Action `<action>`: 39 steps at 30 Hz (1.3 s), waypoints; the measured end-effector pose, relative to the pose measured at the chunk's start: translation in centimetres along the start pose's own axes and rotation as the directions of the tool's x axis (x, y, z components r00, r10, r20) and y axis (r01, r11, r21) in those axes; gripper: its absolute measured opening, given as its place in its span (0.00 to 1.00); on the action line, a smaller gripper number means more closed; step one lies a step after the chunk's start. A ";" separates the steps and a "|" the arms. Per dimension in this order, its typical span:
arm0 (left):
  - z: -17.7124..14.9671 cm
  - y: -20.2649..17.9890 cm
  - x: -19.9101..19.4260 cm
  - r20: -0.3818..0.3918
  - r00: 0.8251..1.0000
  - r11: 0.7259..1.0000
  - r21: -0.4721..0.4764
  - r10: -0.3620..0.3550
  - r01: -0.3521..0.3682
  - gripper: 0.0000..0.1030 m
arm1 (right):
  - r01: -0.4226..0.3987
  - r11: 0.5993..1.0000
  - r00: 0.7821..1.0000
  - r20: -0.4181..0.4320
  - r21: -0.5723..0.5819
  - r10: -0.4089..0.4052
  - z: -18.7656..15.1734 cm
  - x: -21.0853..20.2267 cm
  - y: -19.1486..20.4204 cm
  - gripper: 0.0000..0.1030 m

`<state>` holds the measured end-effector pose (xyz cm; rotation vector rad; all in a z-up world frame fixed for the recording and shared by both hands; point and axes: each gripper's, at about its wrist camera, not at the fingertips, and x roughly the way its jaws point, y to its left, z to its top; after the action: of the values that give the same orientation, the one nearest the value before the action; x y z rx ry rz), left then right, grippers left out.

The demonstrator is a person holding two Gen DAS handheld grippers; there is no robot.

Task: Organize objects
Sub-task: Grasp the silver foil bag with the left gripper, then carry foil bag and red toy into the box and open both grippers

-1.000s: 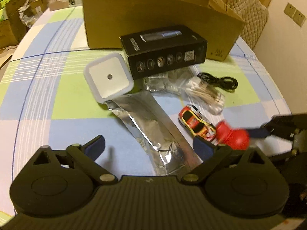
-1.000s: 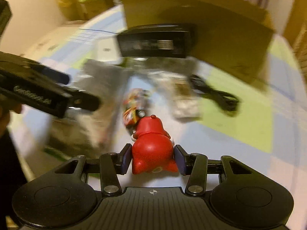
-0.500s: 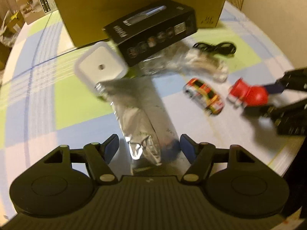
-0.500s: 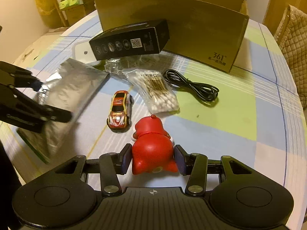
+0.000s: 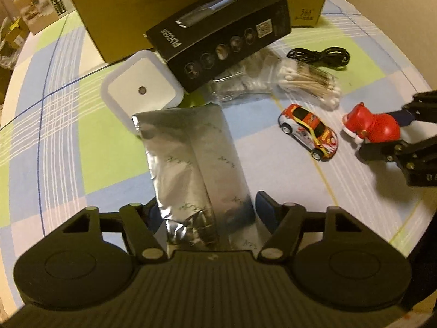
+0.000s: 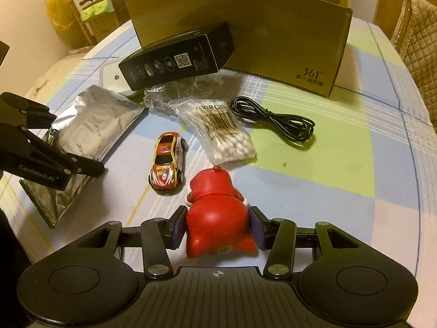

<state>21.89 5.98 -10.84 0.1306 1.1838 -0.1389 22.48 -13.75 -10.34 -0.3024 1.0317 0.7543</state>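
Note:
A silver foil pouch (image 5: 196, 150) lies lengthwise on the checked tablecloth, its near end between my left gripper's (image 5: 207, 205) fingers. The jaws are closing, and their blue pads meet the pouch's two long edges. In the right wrist view the left gripper (image 6: 75, 142) straddles the pouch (image 6: 92, 125) at the left. My right gripper (image 6: 217, 224) is shut on a red toy figure (image 6: 215, 210), one pad pressed on each side. From the left wrist view the red figure (image 5: 374, 125) shows at the right, low over the cloth. A small toy car (image 6: 166, 161) stands beside it.
A large open cardboard box (image 6: 245, 27) stands at the back. In front of it lie a black product box (image 5: 218, 35), a white square device (image 5: 139, 90), a crumpled clear bag (image 5: 237, 84), a bag of cotton swabs (image 6: 221, 134) and a coiled black cable (image 6: 275, 121). The table edge curves near right.
My left gripper came over the pouch's near end, rolled, and its jaws narrowed from wide apart onto the pouch's edges. The right gripper stayed shut on the red figure and hardly moved.

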 end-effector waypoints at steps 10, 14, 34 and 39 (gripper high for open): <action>-0.4 0.3 -0.5 -0.014 0.999 0.997 0.057 -0.045 0.046 0.46 | 0.007 0.998 0.999 -0.037 -0.057 -0.010 0.3 0.5 0.6 0.44; -0.7 0.5 -0.7 -0.014 0.999 0.996 0.065 -0.053 0.054 0.44 | 0.009 0.998 0.999 -0.041 -0.059 -0.011 0.4 0.5 0.6 0.42; -0.6 0.9 -4.4 -0.035 0.998 0.995 0.084 -0.047 0.050 0.34 | 0.025 0.998 0.999 0.022 -0.062 -0.024 1.0 -3.1 2.2 0.42; 0.4 0.9 -6.7 -0.027 0.999 0.993 0.110 -0.037 0.040 0.34 | 0.014 0.998 0.999 0.045 -0.061 -0.012 2.0 -4.6 2.7 0.42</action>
<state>19.96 7.04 -4.43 0.2076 1.2044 -0.2374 20.60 -12.64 -5.05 -0.3431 0.9655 0.7783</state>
